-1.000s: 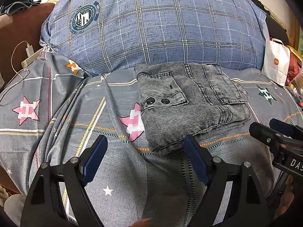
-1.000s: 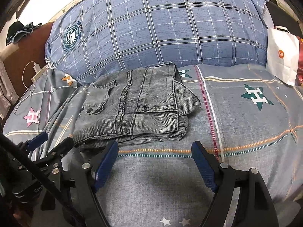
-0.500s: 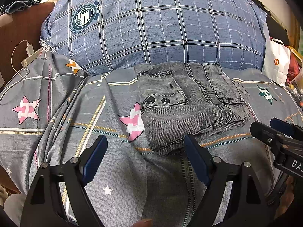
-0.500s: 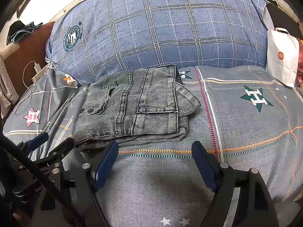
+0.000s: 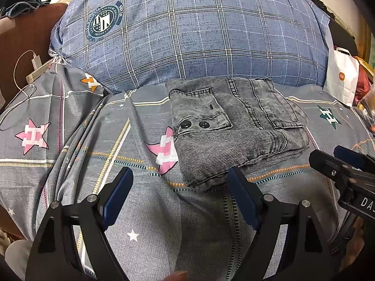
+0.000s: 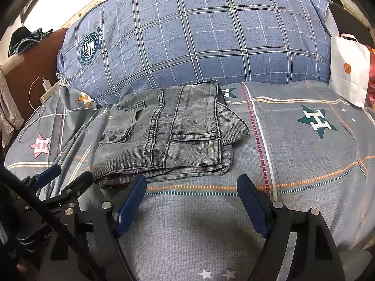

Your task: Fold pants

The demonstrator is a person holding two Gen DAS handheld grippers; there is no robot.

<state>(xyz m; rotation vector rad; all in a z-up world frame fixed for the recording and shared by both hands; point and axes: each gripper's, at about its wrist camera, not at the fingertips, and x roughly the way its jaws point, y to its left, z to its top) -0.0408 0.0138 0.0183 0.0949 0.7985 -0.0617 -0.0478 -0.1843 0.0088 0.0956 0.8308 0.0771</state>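
Grey denim pants [image 5: 234, 128] lie folded into a compact stack on the grey patterned bed sheet [image 5: 112, 154], a pocket flap with two black buttons on top. They also show in the right wrist view [image 6: 168, 135]. My left gripper [image 5: 179, 175] is open and empty, hovering just in front of the stack's near left corner. My right gripper [image 6: 191, 185] is open and empty, just in front of the stack's near right edge. Each gripper shows at the edge of the other's view.
A large blue plaid pillow [image 5: 192, 35] lies right behind the pants. A white paper bag [image 5: 342, 77] stands at the far right. A charger and white cable [image 5: 35, 63] lie at the far left by a brown headboard.
Nothing has visibly changed apart from a very slight camera drift. Both grippers stay open and the pants lie still.
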